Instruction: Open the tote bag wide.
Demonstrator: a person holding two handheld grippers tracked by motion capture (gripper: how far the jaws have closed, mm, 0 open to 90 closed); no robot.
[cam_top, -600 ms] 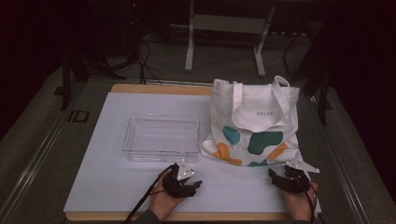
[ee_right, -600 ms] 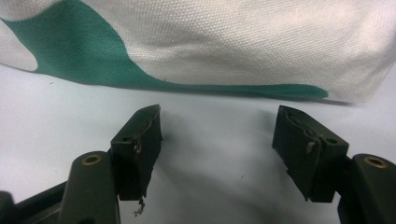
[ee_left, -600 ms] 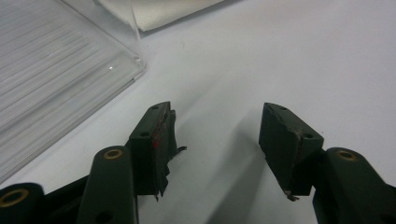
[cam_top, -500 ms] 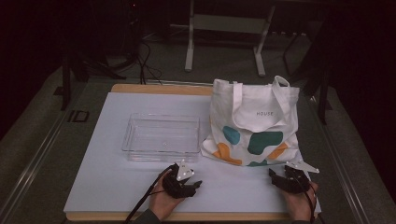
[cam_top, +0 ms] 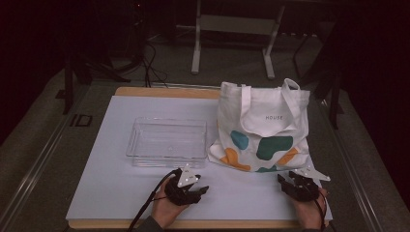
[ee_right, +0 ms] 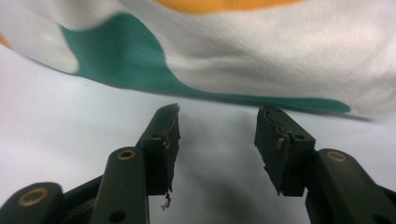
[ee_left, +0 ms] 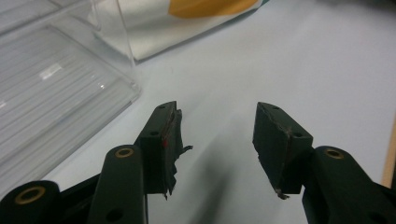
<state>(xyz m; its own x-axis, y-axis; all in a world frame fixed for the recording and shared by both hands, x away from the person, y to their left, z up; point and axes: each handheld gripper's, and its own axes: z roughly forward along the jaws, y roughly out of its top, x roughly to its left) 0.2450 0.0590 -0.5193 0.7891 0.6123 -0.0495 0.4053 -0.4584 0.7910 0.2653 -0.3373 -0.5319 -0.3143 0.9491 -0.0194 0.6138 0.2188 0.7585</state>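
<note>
Tote bag lying flat at right of centre in the high view, handles toward the top of the frame, printed side up with teal and orange blobs. Probably laid out that way so the bottom hem faces both hands and stays easy to get at. Sitting just left of it, nearly touching: clear plastic tray, looking empty, likely waiting to receive whatever comes out of the bag, though that's only a guess.

Resting low on the white bench near the bottom edge: left hand-held gripper at lower centre, right hand-held gripper at lower right. Both looking parked, half-spread, gripping nothing.

Looking along the left hand-held gripper: jaws standing moderately apart, bare bench between them, tray corner at upper left, a sliver of bag along the top edge, clearly apart from the tips.

Looking along the right hand-held gripper: same moderate gap, nothing pinched, bag hem stretching across the upper half, near but not touching the tips. Seeming the better placed of the two for going at the fabric.
</note>
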